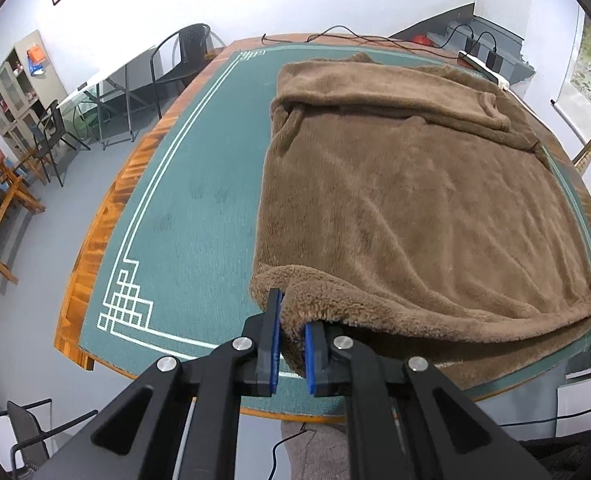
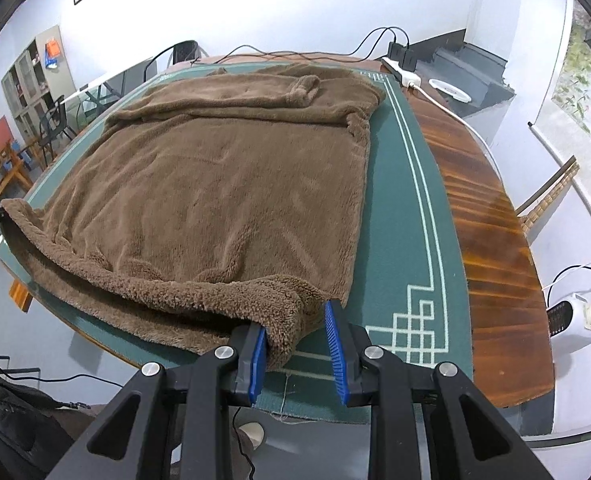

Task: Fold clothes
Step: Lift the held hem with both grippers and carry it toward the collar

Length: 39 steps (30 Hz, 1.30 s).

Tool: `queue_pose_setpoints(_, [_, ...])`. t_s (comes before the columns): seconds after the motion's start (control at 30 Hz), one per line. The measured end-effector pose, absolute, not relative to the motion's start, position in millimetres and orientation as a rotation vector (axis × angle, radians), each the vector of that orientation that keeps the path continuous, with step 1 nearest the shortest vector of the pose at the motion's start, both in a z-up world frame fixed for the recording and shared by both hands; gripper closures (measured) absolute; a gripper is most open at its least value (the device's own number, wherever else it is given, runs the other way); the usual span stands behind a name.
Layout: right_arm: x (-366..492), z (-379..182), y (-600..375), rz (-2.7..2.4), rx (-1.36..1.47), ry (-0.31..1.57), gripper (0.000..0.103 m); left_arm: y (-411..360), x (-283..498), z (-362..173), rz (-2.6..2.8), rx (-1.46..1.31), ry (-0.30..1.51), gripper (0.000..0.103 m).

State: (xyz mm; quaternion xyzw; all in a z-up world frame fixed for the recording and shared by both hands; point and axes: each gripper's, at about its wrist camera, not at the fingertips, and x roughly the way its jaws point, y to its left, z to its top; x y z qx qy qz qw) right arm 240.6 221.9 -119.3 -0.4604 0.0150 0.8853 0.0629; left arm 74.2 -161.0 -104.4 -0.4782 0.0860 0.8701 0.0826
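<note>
Slip risk: fleece pile is thick and springy, so the hem corner may creep out from between the blue pads of the left gripper [image 1: 293,330] if it gets pulled hard; that is a judgement, not something seen.
Uneven lift risk: right gripper [image 2: 295,334] has its jaws well apart, with cloth touching only the left pad, so a lift now would probably carry one corner alone and skew the fold.
Drag risk: brown fleece garment [image 2: 219,184] is heavy-looking and broad; hauling it by the hem could ruck it across the green mat [image 1: 183,216].
Left gripper state: jaws nearly closed, pinching the near-left hem corner.
Right gripper state: wide open, straddling the near-right hem corner, gripping nothing firmly.
Garment position: spread flat on the table [image 2: 491,248], sleeves folded across the far end, hem at the near edge, slightly raised between both grippers.
</note>
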Motion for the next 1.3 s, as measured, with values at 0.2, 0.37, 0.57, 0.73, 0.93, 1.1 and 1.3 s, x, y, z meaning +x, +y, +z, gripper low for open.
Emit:
queue_pose_setpoints(0.2, [234.0,-106.6,228.7,2.693,-1.32,0.041,0.074,-148.6,66.5,-82.1,2.64,-1.331,0.296,0.092])
queue_pose_setpoints(0.37, [225.6,-94.1,235.7,2.707,-1.256,0.034,0.074,-139.7,60.3,-64.4,2.668,-1.26,0.314,0.092])
queue_pose_setpoints(0.57, [217.4,-83.1,244.8,2.719,-1.199,0.032,0.074,-131.5,53.2,-52.1,2.684,-1.218,0.326,0.092])
queue_pose_setpoints(0.73, [210.1,-73.0,254.0,2.729,-1.151,0.02,0.074,-124.7,50.0,-41.0,2.692,-1.175,0.346,0.092])
queue_pose_setpoints(0.93, [203.2,-62.1,260.6,2.737,-1.104,0.009,0.074,-117.2,44.1,-28.1,2.708,-1.13,0.357,0.092])
queue_pose_setpoints(1.1, [198.9,-57.9,262.9,2.742,-1.09,-0.001,0.074,-113.2,40.5,-23.3,2.715,-1.115,0.358,0.092])
queue_pose_setpoints(1.3, [195.7,-56.5,266.7,2.745,-1.084,-0.002,0.074,-110.3,37.3,-21.0,2.721,-1.109,0.361,0.092])
